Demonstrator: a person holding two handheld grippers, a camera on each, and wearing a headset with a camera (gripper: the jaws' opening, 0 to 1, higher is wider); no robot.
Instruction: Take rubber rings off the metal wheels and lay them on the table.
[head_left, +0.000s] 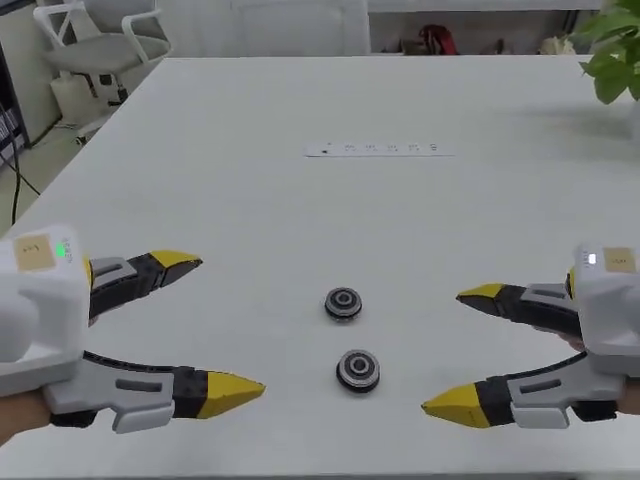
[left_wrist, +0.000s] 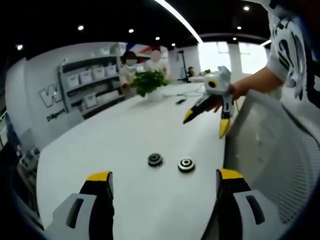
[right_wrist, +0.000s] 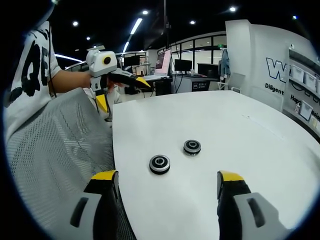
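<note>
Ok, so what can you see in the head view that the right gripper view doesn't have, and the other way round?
The head view has the green plant at its top right. The right gripper view has the person's printed shirt, computer monitors and ceiling lights. Both have the white table, the nearer wheel, the farther wheel and the left gripper, which is open.
</note>
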